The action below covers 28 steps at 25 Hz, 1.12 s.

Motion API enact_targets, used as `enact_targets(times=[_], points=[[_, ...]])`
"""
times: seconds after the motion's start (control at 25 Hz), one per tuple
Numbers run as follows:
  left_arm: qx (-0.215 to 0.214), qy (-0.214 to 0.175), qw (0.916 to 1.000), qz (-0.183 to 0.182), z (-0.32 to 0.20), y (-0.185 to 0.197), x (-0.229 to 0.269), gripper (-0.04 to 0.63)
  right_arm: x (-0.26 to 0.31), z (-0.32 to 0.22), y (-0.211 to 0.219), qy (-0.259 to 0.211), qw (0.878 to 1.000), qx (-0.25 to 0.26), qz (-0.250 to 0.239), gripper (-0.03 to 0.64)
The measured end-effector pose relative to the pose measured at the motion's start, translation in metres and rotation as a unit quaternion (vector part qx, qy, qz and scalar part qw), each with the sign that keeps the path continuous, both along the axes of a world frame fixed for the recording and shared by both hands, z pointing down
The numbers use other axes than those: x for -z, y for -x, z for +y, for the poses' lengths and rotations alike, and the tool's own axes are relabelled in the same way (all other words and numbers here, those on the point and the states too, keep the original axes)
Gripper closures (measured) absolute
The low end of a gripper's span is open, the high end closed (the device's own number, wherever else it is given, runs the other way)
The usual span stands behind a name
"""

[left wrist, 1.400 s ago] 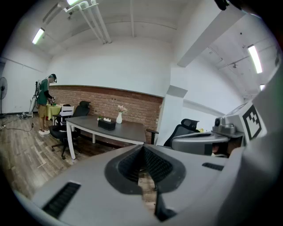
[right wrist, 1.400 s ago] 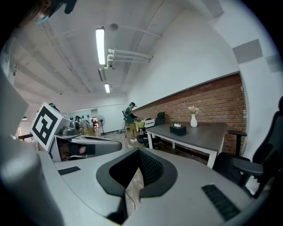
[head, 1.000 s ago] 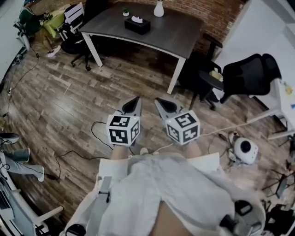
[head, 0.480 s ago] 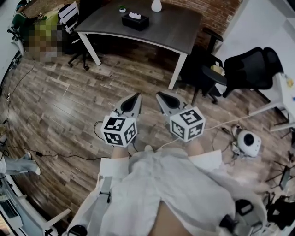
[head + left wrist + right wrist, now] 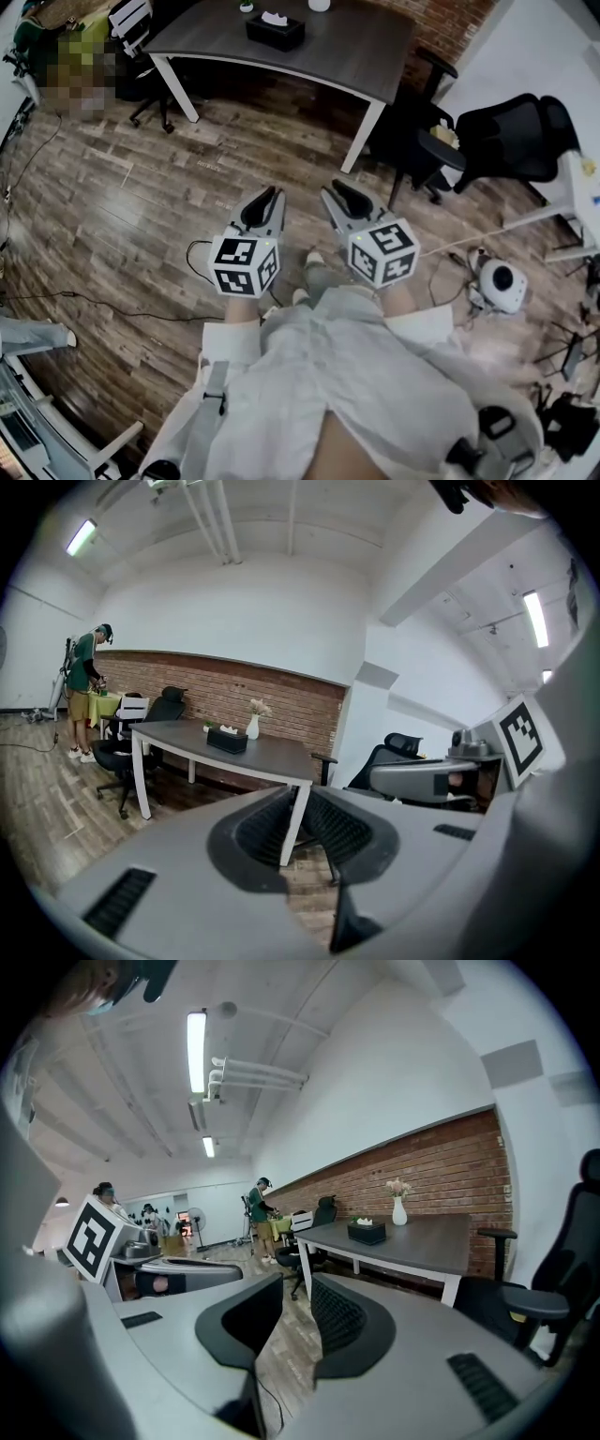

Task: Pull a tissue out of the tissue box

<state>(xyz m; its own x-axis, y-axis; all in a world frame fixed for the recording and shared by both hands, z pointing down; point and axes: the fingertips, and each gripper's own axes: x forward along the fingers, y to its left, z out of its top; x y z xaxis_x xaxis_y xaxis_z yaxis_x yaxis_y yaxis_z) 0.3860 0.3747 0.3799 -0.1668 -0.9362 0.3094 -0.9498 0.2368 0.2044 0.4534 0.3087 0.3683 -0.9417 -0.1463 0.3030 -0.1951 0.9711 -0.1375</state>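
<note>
Brown wooden planks make up the floor (image 5: 141, 206), with a thin black cable (image 5: 103, 306) trailing over it at the left. In the left gripper view a person in a green top (image 5: 86, 682) stands at the far left of the room, near a black desk chair (image 5: 111, 754). The dark grey tabletop (image 5: 347, 47) stands on white legs at the top of the head view, well apart from both claws. The black tissue box (image 5: 275, 31) sits on its far side, a white tissue (image 5: 274, 17) sticking up from its top. A small potted plant (image 5: 246, 7) is just left of the box and a white vase (image 5: 321, 4) lies to its right. The left claw (image 5: 269, 194) is held over the floor, pointing toward the tabletop, with its marker cube (image 5: 245, 265) nearest the person's body. Its jaws have just been opening and stand only a narrow slit apart, with nothing between them. The right claw (image 5: 337, 189) is just beside it, pointing the same way behind its own marker cube (image 5: 383, 253). Its jaws have also just been opening and stand clearly wider apart, likewise empty. Further right stands a black high-backed chair (image 5: 511, 145), and a white rounded device (image 5: 500, 284) sits on the floor among cables.
</note>
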Motion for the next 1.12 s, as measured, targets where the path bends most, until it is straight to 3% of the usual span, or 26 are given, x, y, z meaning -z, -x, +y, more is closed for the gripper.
enact_targets(times=[0.08, 0.16, 0.48, 0.88, 1.12], points=[[0.007, 0.002, 1.0, 0.005, -0.003, 0.009, -0.004, 0.506, -0.003, -0.006, 0.009, 0.001, 1.0, 0.001, 0.0, 0.537], [0.014, 0.003, 0.9999, 0.008, -0.009, 0.021, -0.008, 0.499, -0.008, -0.013, 0.022, 0.002, 1.0, 0.005, 0.002, 0.529], [0.035, 0.005, 0.9994, 0.006, -0.05, 0.09, -0.017, 0.492, -0.021, -0.058, 0.102, 0.023, 0.999, 0.042, -0.001, 0.528], [0.061, 0.005, 0.9981, 0.005, -0.141, 0.199, -0.005, 0.492, -0.014, -0.147, 0.216, 0.011, 0.996, 0.087, 0.003, 0.528], [0.083, 0.013, 0.9965, 0.004, -0.182, 0.243, -0.004, 0.492, -0.013, -0.194, 0.261, 0.021, 0.993, 0.112, 0.004, 0.529]])
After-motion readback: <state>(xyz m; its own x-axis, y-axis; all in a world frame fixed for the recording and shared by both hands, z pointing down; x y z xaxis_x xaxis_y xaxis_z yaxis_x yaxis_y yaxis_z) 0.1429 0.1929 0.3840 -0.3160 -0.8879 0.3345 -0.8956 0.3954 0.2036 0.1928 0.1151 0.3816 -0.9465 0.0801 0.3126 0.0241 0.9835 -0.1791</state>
